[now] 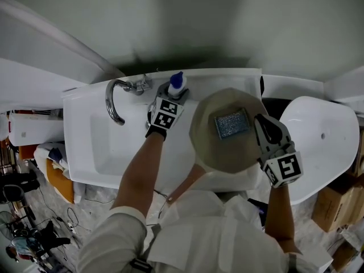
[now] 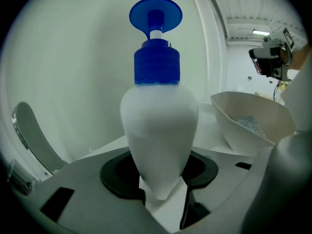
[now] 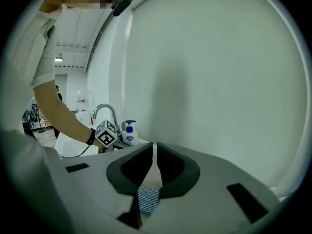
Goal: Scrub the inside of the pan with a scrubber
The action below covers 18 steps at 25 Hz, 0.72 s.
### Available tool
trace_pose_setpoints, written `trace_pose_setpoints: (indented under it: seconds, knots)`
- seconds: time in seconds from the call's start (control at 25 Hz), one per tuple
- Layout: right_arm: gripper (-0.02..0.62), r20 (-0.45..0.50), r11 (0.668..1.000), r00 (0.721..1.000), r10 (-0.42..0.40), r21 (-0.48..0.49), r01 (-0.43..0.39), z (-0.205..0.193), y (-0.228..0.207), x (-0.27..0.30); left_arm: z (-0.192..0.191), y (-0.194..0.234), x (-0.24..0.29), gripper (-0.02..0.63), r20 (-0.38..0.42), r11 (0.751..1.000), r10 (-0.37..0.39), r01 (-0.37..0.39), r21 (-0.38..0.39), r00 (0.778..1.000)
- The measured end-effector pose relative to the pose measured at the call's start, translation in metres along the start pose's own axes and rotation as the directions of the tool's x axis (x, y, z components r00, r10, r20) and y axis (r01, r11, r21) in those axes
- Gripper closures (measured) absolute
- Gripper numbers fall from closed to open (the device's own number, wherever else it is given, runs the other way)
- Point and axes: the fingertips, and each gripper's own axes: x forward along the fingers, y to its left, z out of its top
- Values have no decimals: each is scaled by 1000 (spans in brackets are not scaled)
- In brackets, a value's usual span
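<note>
Pan point(image 1: 207, 147) over right end of sink point(image 1: 85, 135), beige, tipped toward the basin. Scrubber point(image 1: 232, 124) inside it, grey mesh, near the far rim. Right gripper point(image 1: 260, 121) at pan's right rim, jaws pressed together on the thin wall. Left gripper point(image 1: 170, 95) at sink's back edge, just right of faucet point(image 1: 114, 104), jaws spread either side of white soap bottle point(image 2: 158, 116) with blue pump, upright between them.

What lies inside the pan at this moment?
A silvery mesh scrubber lies near the middle of the pan; nothing else shows inside. The floor under the scrubber is covered, and the right gripper hides a strip at the right rim.
</note>
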Motion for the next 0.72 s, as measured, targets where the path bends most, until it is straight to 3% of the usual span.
trace_pose_setpoints:
  seconds: [0.32,0.56,0.72]
  knots:
    - [584,23,1000,1000,-13,13,12,9,1,-7,28,-22,-50,397,-57,984,-141,147,105,988]
    - [584,50,1000,998,-25,16,24,17,3,-18,44,-48,-96,397,-154,930,-266,295,218,952]
    - [584,66,999,997,-34,22,32,18,5,-26,47,-67,-120,397,-268,869,-305,382,314,914]
